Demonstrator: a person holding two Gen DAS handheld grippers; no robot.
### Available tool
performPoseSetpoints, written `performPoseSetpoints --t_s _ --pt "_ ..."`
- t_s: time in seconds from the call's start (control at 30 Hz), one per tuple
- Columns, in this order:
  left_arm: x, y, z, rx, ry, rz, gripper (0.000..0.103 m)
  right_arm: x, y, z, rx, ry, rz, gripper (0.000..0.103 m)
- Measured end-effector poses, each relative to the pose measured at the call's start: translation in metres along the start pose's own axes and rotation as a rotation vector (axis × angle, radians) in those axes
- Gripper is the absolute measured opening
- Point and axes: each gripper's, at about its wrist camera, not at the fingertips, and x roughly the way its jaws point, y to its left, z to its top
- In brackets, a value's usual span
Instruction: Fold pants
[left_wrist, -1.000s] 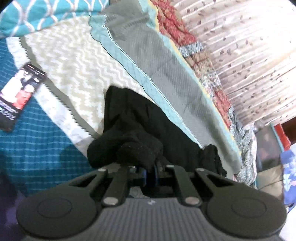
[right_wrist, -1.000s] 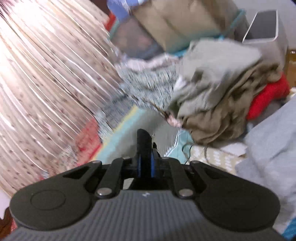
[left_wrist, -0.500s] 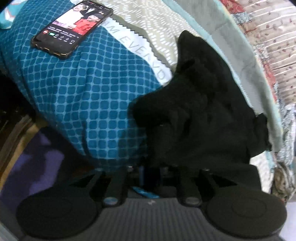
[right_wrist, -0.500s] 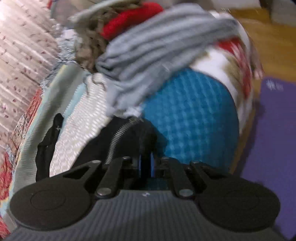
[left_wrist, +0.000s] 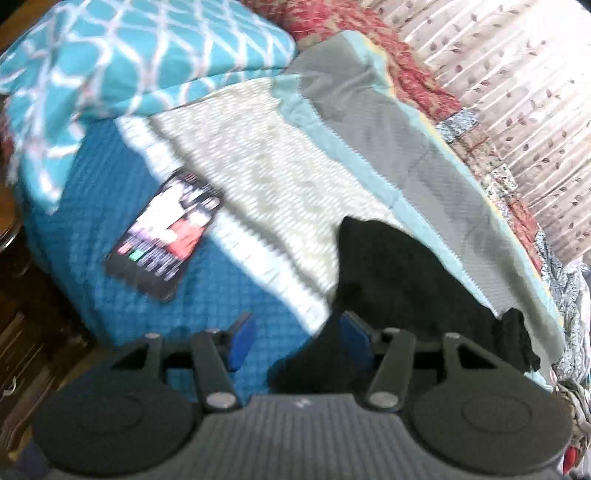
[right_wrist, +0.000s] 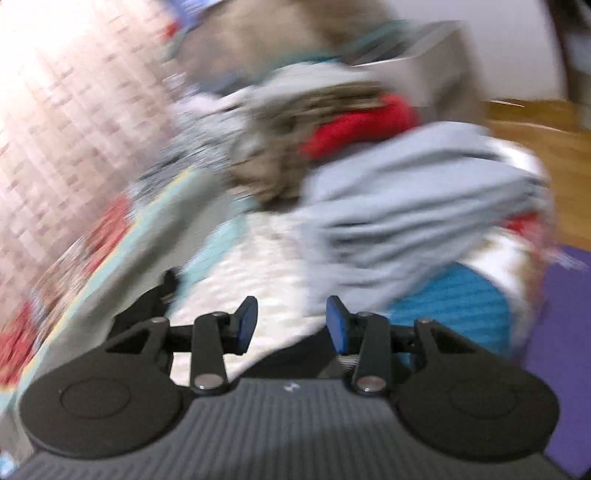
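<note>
The black pants (left_wrist: 402, 280) lie bunched on the bed's patterned quilt (left_wrist: 266, 173), in the right half of the left wrist view. My left gripper (left_wrist: 295, 339) is open and empty, just in front of the pants' near edge, its right pad close to the fabric. In the blurred right wrist view a black part of the pants (right_wrist: 147, 306) shows at lower left and under the fingers. My right gripper (right_wrist: 291, 323) is open and empty above it.
A phone (left_wrist: 166, 236) with a lit screen lies on the blue quilt at left. A teal patterned pillow (left_wrist: 129, 55) sits behind it. A pile of grey, olive and red clothes (right_wrist: 369, 155) lies ahead of the right gripper. A curtain (left_wrist: 517, 74) hangs behind the bed.
Both grippers were shut on the black pants and have opened and let go. The pants now lie on the bed. Both cameras have swung upward and back.
</note>
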Motion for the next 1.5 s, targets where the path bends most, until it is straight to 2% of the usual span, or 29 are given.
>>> performPoseSetpoints --t_s 0.1,0.27,0.37,0.43,0.5,0.57,0.67,0.8,0.83,0.87,0.97,1.1,1.2,1.33,1.4,1.5 --pt "0.034 -0.037 0.014 0.043 0.019 -0.048 0.051 0.043 0.050 0.003 -0.122 0.049 0.078 0.044" --pt "0.116 -0.111 0.014 0.165 0.120 -0.090 0.051 0.141 0.123 0.004 -0.285 0.147 0.158 0.044" --pt "0.157 -0.145 0.006 0.203 0.156 -0.091 0.051 0.211 0.131 0.005 -0.213 0.231 0.140 0.042" --pt "0.180 -0.157 0.001 0.201 0.183 -0.091 0.051 0.248 0.135 0.007 -0.204 0.225 0.111 0.033" --pt "0.200 -0.167 -0.004 0.209 0.203 -0.075 0.051 0.277 0.135 0.014 -0.199 0.188 0.080 0.031" --pt "0.213 -0.176 -0.011 0.233 0.218 -0.060 0.051 0.298 0.135 0.022 -0.154 0.189 0.094 0.032" --pt "0.220 -0.183 -0.019 0.270 0.227 -0.097 0.051 0.326 0.134 0.030 -0.074 0.223 0.147 0.033" --pt "0.232 -0.201 -0.042 0.340 0.274 -0.134 0.051 0.350 0.146 0.024 -0.096 0.281 0.151 0.033" --pt "0.236 -0.205 -0.047 0.365 0.286 -0.123 0.051 0.352 0.148 0.021 -0.096 0.290 0.152 0.029" --pt "0.237 -0.211 -0.052 0.393 0.283 -0.108 0.051 0.351 0.150 0.020 -0.098 0.289 0.151 0.020" --pt "0.235 -0.222 -0.061 0.455 0.261 -0.085 0.051 0.333 0.154 0.024 -0.063 0.271 0.156 0.006" --pt "0.227 -0.216 -0.056 0.409 0.277 -0.112 0.048 0.267 0.149 0.045 -0.027 0.186 0.201 0.006" --pt "0.220 -0.210 -0.052 0.385 0.272 -0.129 0.048 0.212 0.134 0.065 0.002 0.157 0.195 0.006" --pt "0.216 -0.207 -0.050 0.374 0.271 -0.152 0.048 0.158 0.108 0.080 0.029 0.136 0.138 0.006" --pt "0.219 -0.212 -0.052 0.380 0.282 -0.156 0.048 0.151 0.095 0.084 0.042 0.120 0.083 0.006" --pt "0.230 -0.223 -0.056 0.426 0.301 -0.145 0.050 0.192 0.087 0.082 0.069 0.192 0.005 0.007"
